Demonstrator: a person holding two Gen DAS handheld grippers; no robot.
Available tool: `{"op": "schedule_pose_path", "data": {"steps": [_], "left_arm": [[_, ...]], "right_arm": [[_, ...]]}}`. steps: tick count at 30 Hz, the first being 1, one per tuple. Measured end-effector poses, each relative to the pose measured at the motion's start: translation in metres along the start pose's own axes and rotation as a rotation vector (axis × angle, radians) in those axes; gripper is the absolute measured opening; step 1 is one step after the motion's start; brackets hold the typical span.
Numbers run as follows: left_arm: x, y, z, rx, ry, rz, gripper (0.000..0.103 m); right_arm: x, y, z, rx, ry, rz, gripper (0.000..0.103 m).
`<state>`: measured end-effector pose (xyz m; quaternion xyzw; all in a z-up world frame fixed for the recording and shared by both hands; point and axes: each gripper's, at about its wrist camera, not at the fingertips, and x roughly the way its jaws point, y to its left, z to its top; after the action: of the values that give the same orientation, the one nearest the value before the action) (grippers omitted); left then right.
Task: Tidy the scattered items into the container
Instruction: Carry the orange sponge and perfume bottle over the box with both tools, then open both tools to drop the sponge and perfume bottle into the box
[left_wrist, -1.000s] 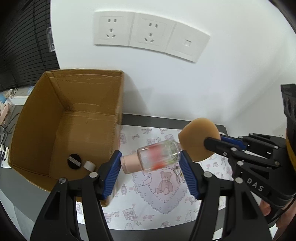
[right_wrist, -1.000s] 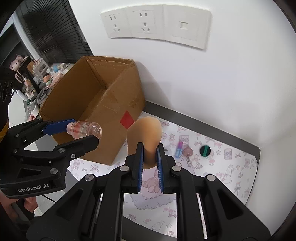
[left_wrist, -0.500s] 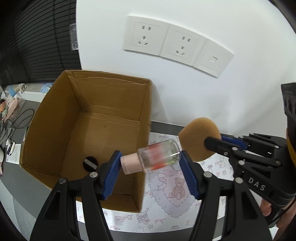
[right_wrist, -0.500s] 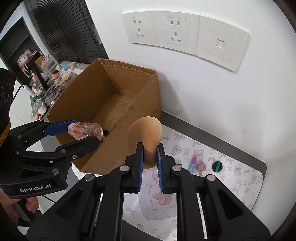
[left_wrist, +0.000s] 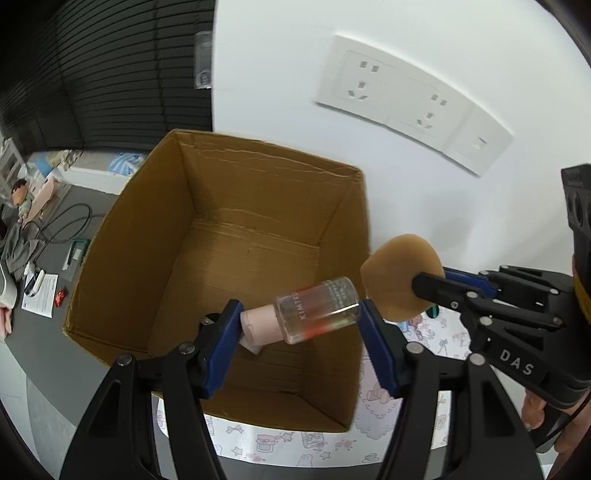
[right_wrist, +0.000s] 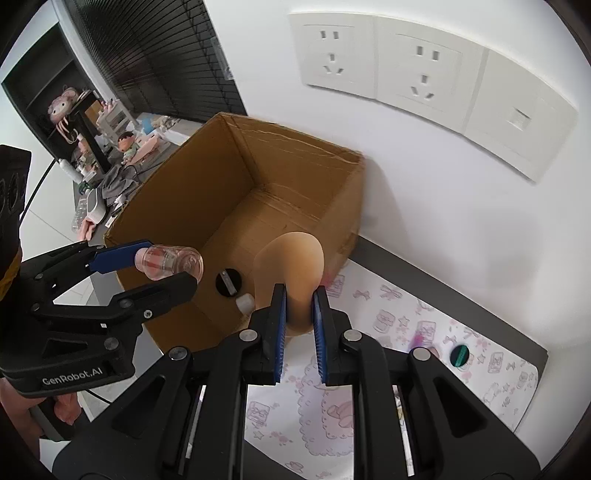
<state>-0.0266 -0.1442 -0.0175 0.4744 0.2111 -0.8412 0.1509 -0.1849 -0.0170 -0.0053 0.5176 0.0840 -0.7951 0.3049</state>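
My left gripper (left_wrist: 299, 321) is shut on a clear bottle (left_wrist: 317, 314) with a pink cap, held lying sideways above the open cardboard box (left_wrist: 122, 236). The bottle also shows in the right wrist view (right_wrist: 170, 262). My right gripper (right_wrist: 299, 306) is shut on a tan makeup sponge (right_wrist: 291, 266), held over the box's (right_wrist: 184, 177) right front corner; the sponge shows in the left wrist view (left_wrist: 399, 277). A black round lid (right_wrist: 228, 282) and a small white cap (right_wrist: 245, 303) lie on the box floor.
The box stands against a white wall with sockets (right_wrist: 417, 70). A patterned mat (right_wrist: 424, 332) to its right holds a green-topped round item (right_wrist: 460, 355) and a small pink item (right_wrist: 419, 339). Clutter lies on the floor to the left (left_wrist: 37, 236).
Both grippers have moved left and up, from over the mat to above the box opening, each still holding its item.
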Motion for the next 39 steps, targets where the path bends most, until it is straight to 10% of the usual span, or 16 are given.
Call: {"op": "schedule_pose_path", "data": {"steps": [39], "left_arm": [[0.047, 0.095, 0.0, -0.162, 0.091, 0.056, 0.063]], "right_arm": [[0.075, 0.058, 0.041, -0.137, 0.111, -0.006, 0.019]]}}
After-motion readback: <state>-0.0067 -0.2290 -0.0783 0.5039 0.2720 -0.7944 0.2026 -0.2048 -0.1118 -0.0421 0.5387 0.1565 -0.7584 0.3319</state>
